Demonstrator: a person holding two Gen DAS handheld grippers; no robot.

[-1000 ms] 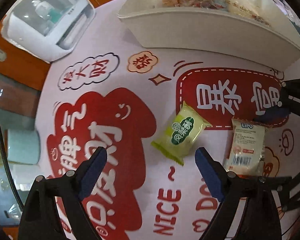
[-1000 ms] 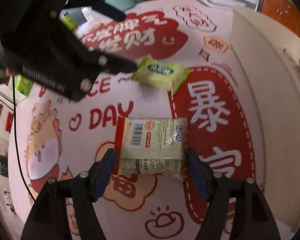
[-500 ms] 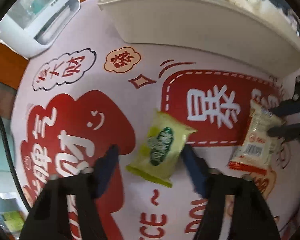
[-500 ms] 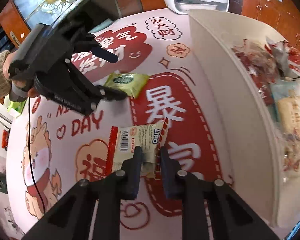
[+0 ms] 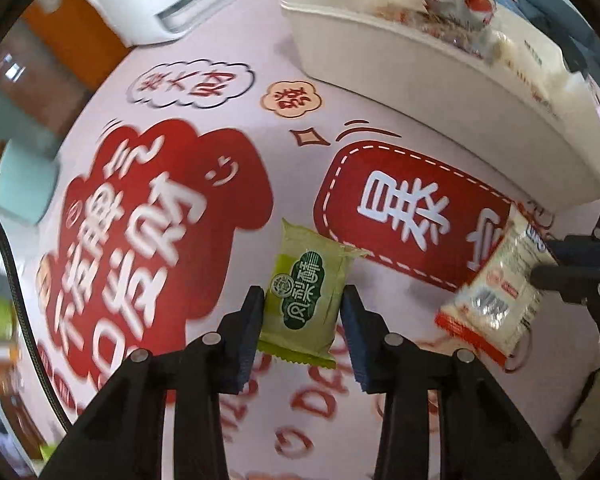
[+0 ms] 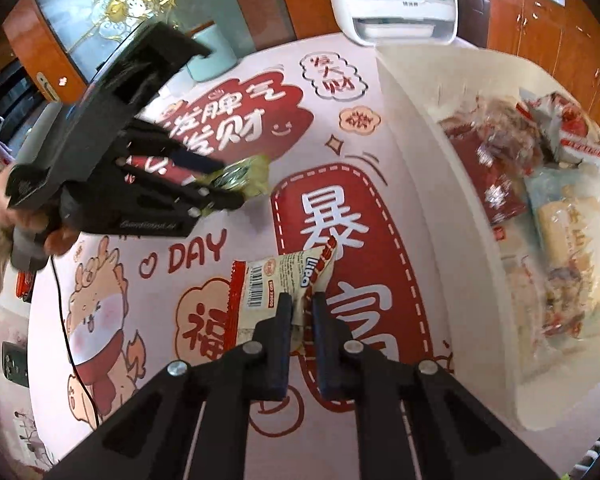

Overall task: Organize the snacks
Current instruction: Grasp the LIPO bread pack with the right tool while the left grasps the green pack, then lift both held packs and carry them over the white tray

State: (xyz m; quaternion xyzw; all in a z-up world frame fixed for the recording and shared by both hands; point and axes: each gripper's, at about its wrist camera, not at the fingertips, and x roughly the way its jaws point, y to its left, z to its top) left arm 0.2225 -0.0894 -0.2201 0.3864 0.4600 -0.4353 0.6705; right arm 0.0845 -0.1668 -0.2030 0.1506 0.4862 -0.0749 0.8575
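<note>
1. The green snack packet (image 5: 306, 294) is clamped between the pads of the left gripper (image 5: 303, 322), whose jaws have just been closing.
2. The white snack packet (image 6: 278, 290) is pinched by the clenched right gripper (image 6: 301, 322), left of the cream bin (image 6: 452, 216).

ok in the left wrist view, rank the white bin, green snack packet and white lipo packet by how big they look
1. white bin, clearly largest.
2-3. green snack packet and white Lipo packet look about alike; the green one sits nearer the camera and the Lipo one is tilted, so no ranking.
</note>
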